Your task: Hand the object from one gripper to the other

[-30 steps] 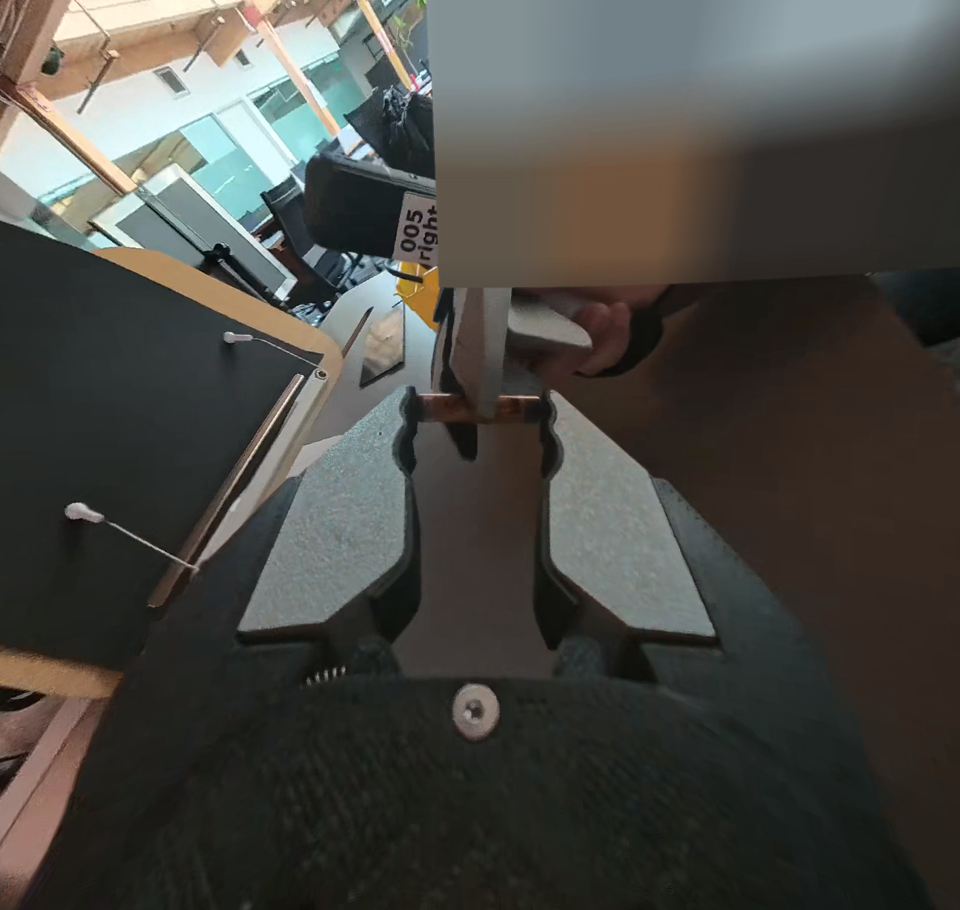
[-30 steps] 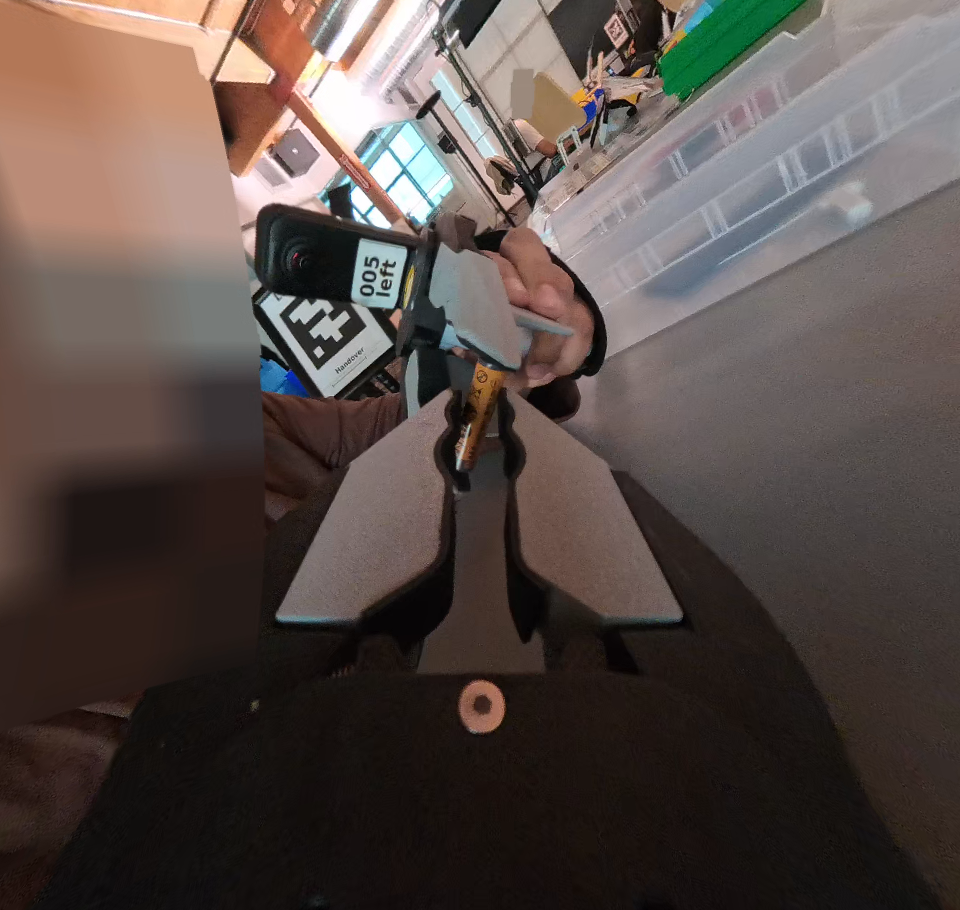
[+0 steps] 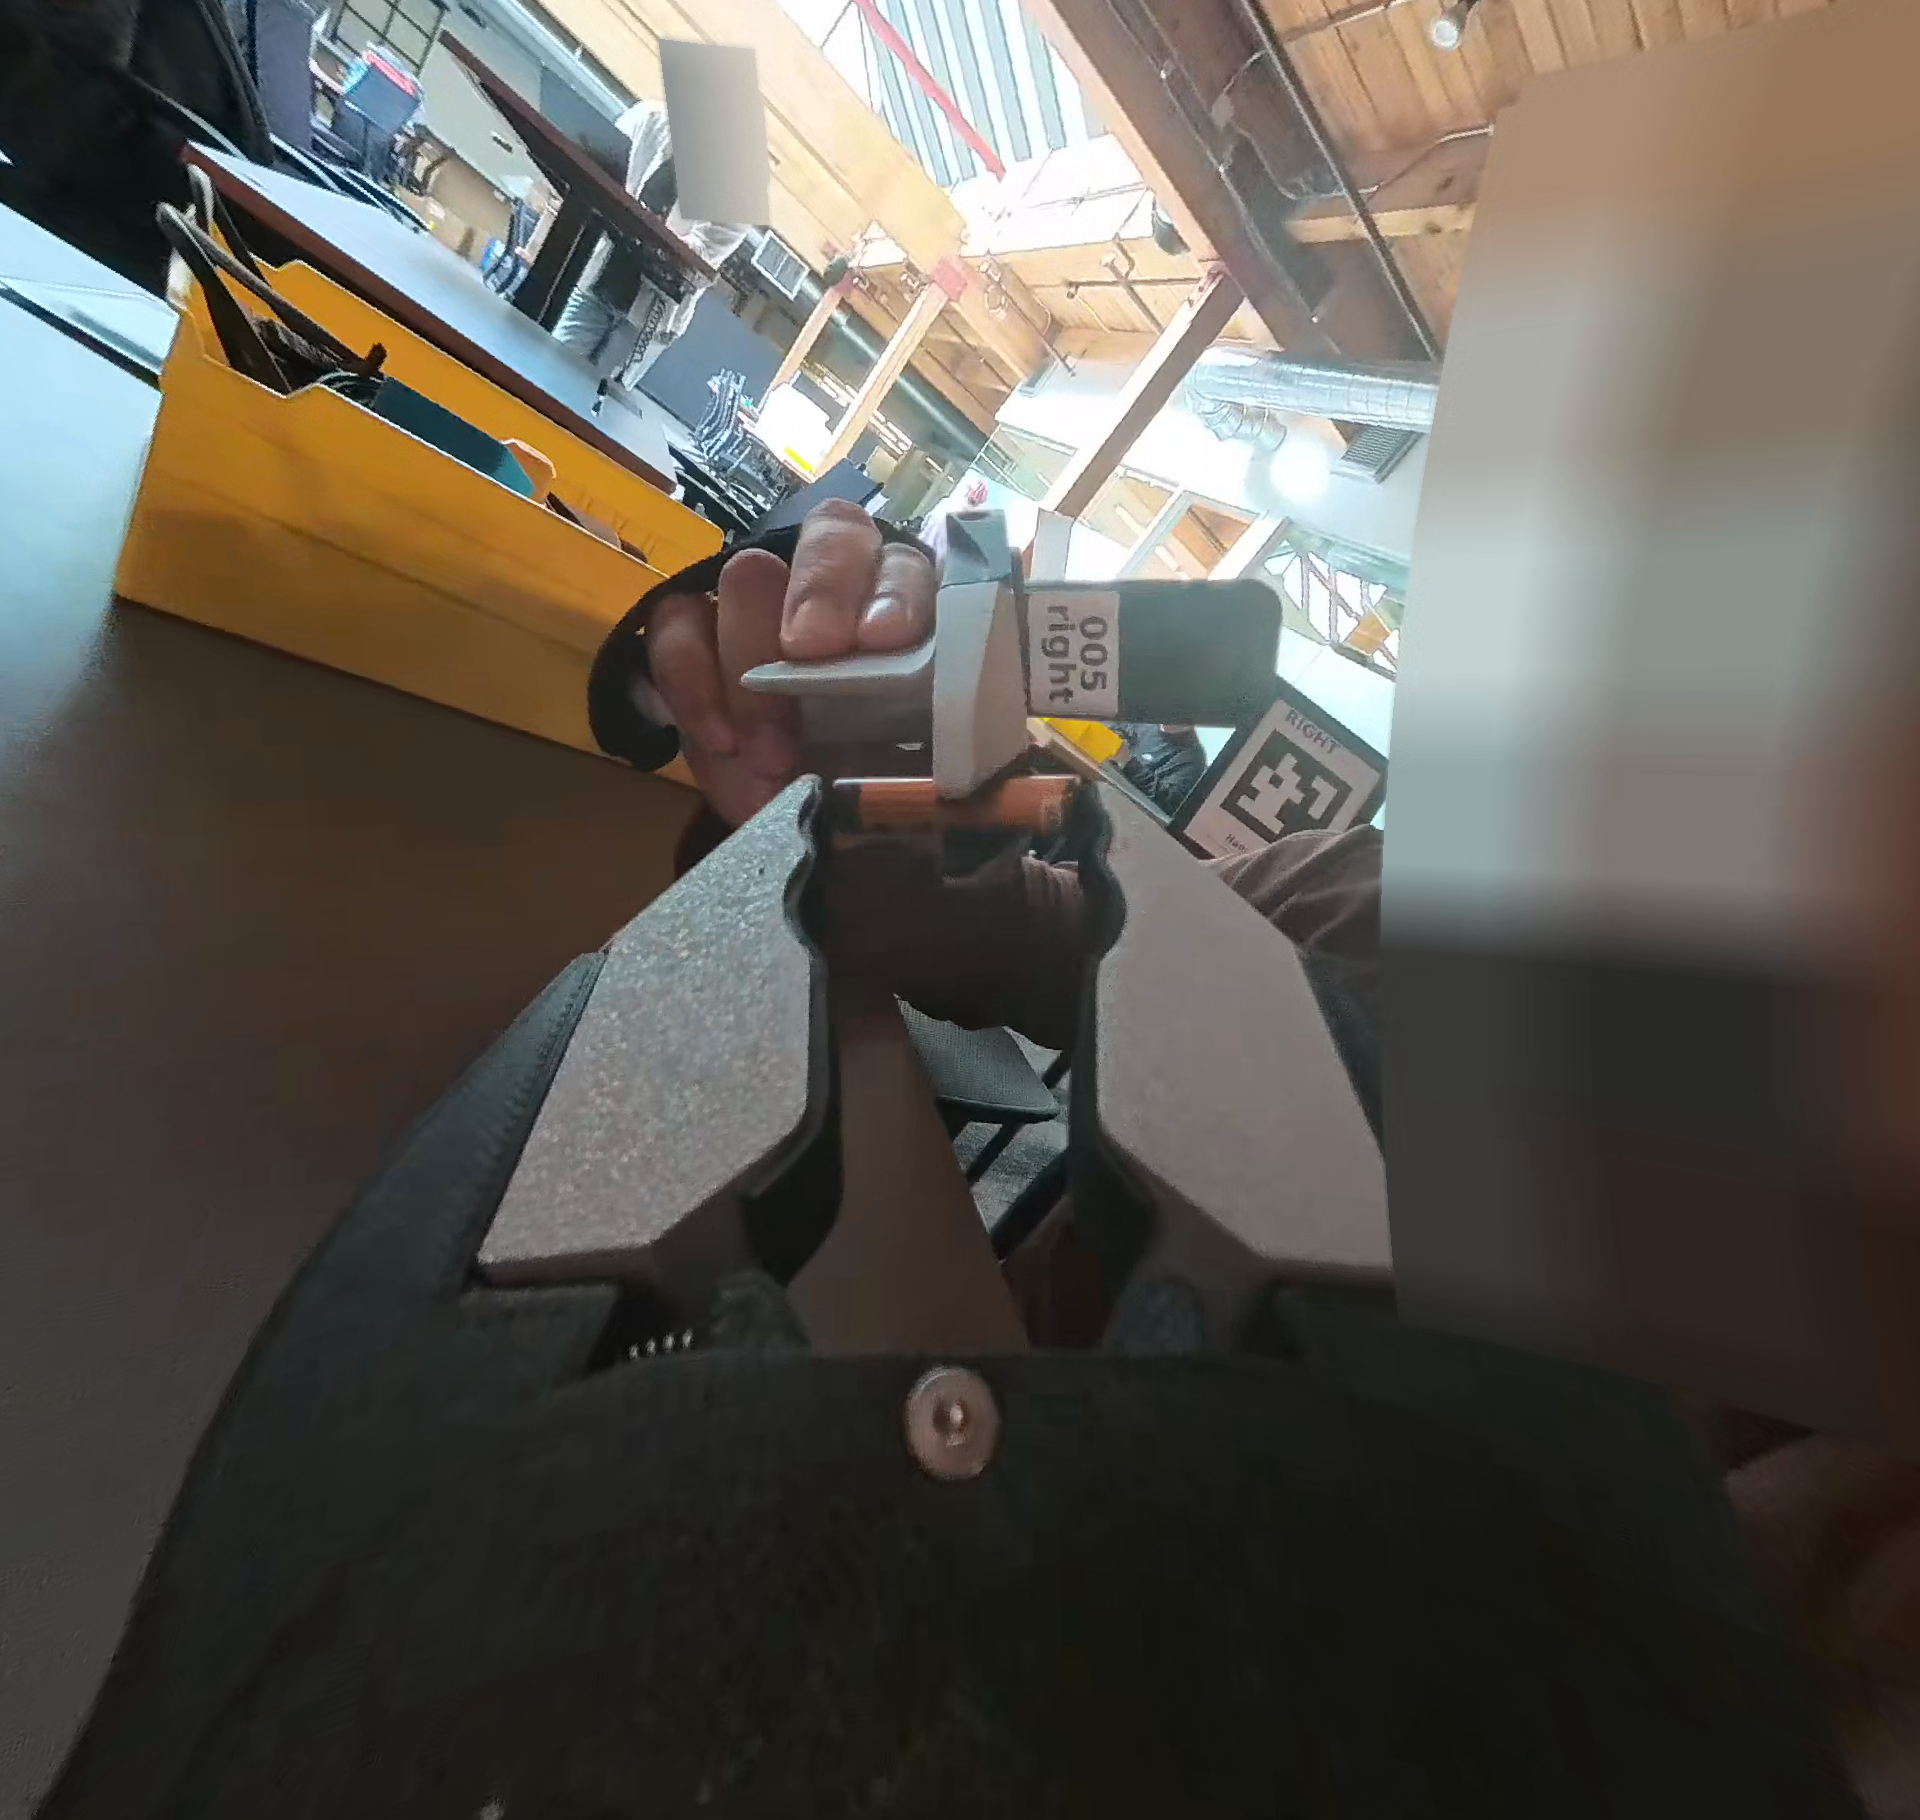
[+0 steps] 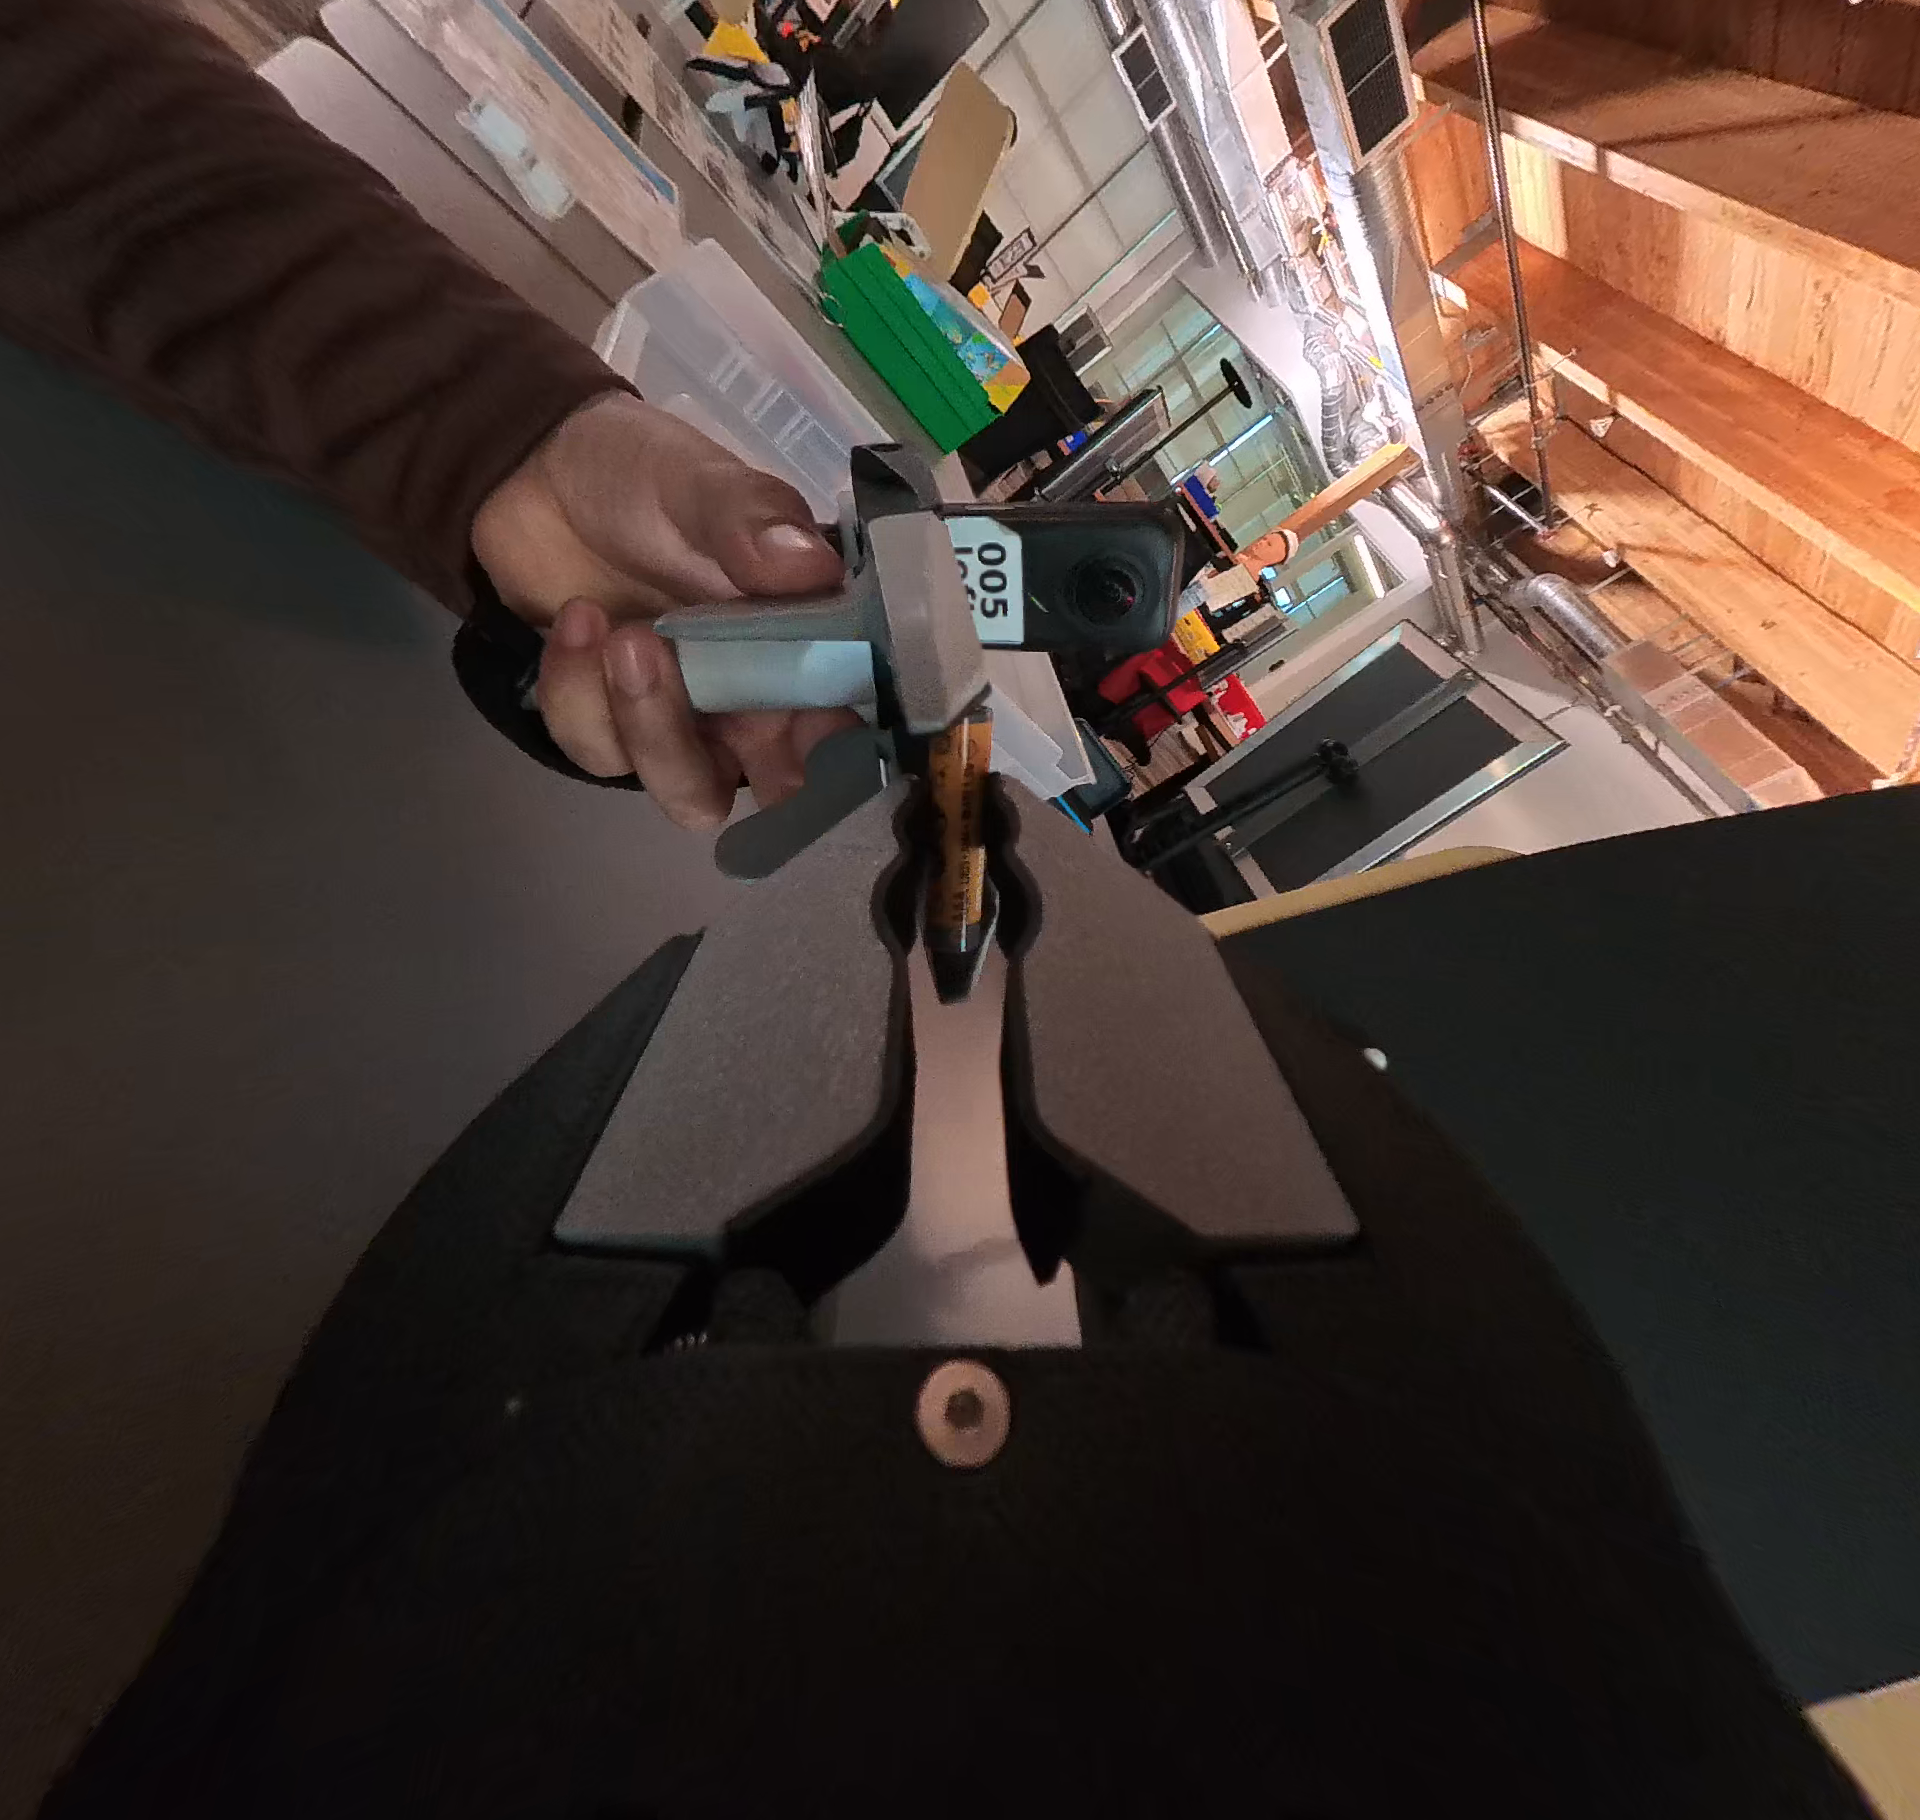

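Grey speckled jaws, black body, brown sleeve [image 4: 239,243].

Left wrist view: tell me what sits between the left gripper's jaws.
The battery lies crosswise between them, an end at each jaw. The right gripper also meets it mid-length from above.

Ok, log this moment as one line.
phase: handover | object: copper-and-black cylindrical battery | left gripper: shut on ends | right gripper: shut on middle
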Motion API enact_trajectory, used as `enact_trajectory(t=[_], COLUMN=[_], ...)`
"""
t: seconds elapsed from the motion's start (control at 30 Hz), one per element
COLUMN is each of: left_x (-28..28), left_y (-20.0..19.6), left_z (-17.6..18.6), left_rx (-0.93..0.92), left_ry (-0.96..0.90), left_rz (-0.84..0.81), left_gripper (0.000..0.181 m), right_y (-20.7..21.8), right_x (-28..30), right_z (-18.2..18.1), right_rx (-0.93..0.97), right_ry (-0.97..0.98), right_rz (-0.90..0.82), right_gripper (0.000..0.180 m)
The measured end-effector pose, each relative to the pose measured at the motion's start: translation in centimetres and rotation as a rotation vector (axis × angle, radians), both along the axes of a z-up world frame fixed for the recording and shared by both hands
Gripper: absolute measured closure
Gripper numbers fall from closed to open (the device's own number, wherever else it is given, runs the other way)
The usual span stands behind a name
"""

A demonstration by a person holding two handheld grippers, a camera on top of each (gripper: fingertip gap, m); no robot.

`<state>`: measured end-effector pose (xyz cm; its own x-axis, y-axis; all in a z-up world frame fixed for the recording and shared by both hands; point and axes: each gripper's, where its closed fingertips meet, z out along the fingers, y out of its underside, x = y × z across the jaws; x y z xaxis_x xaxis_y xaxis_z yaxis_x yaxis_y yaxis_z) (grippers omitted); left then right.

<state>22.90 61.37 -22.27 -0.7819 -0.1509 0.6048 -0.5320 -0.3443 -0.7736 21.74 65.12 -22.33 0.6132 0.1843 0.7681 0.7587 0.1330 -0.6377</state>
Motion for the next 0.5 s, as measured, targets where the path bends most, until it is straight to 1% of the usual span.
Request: enact_trajectory(t=[0.07, 0.2, 0.27, 0.3, 0.37, 0.43, 0.5], left_x=[0.0, 0.5, 1.0, 1.4, 2.5, 3.7, 4.5], left_y=[-0.1, 0.3, 1.1, 1.6, 2.8, 4.2, 5.2], left_z=[0.0, -0.5, -0.9, -1.3, -2.7, -4.8, -6.1], left_rx=[0.006, 0.066, 0.145, 0.211, 0.406, 0.711, 0.958], left_ry=[-0.008, -0.040, -0.072, -0.091, -0.147, -0.215, -0.269], left_rz=[0.000, 0.051, 0.121, 0.171, 0.303, 0.432, 0.508], left_gripper=[0.137, 0.137, 0.136, 0.136, 0.136, 0.137, 0.137], right_y=[-0.1, 0.1, -0.1, -0.2, -0.1, 0.0, 0.1], right_x=[0.0, 1.0, 1.2, 1.6, 2.8, 4.0, 4.7], right_z=[0.0, -0.9, -2.0, -2.5, -3.1, -3.6, -4.0], right_rx=[-0.003, -0.100, -0.198, -0.256, -0.343, -0.423, -0.501], right_ry=[0.011, 0.123, 0.211, 0.280, 0.439, 0.630, 0.832], right_rz=[0.005, -0.051, -0.009, 0.004, 0.009, 0.022, 0.055], right_gripper=[0.172, 0.170, 0.150, 0.144, 0.144, 0.145, 0.145])
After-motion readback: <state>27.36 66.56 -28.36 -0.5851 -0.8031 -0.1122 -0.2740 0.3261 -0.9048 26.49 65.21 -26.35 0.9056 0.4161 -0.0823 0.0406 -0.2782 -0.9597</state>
